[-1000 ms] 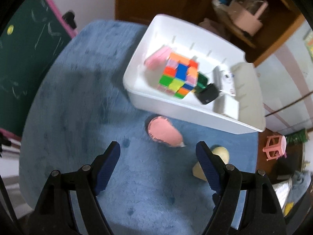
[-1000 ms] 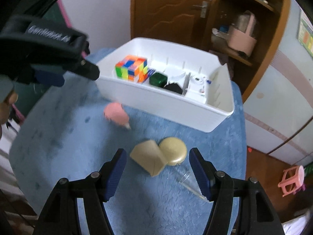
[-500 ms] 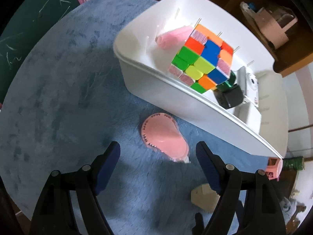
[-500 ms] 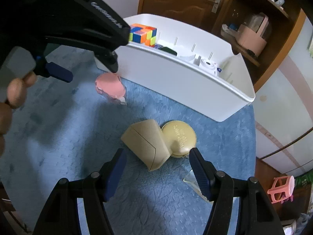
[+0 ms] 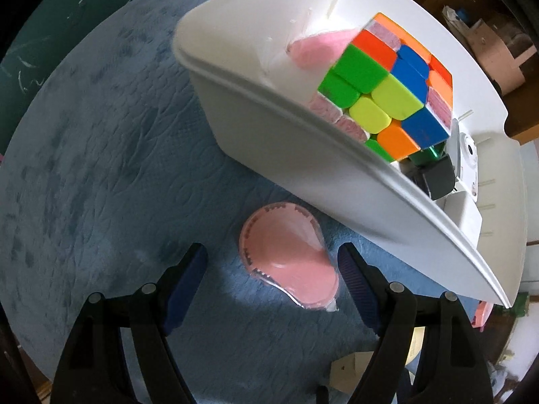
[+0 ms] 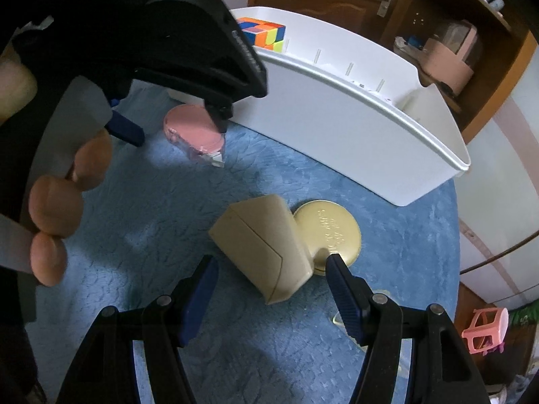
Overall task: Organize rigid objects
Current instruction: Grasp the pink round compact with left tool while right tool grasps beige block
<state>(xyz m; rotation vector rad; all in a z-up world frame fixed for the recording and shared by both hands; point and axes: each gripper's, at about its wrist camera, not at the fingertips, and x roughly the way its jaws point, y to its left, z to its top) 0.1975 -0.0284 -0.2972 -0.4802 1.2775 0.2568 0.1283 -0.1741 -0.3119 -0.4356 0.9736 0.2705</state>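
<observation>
Both grippers hang over the blue mat (image 6: pixel 141 208), jaws apart, nothing between the pads yet, so this looks like the reach before a double pick-up. Largest thing in play is the white bin (image 5: pixel 303 175), sitting along the mat's far edge; inside it a colourful puzzle cube (image 5: pixel 387 94) already fills the near-left corner, with a pink roll (image 5: pixel 320 48) behind it and a small black block (image 5: pixel 438 178) further along. The left gripper (image 5: pixel 271 281) straddles the pink packet (image 5: pixel 289 259), which lies flat on the mat just beside the bin's near wall. That wall is close, so a lift should go straight up before crossing the rim. The right gripper (image 6: pixel 271 284) brackets the tan box (image 6: pixel 266 247), toward the mat's near-right edge. The gold round lid (image 6: pixel 331 232) touches that box and sits by the right pad: it may get nudged or pinched along. The free compartments lie toward the bin's right end.
</observation>
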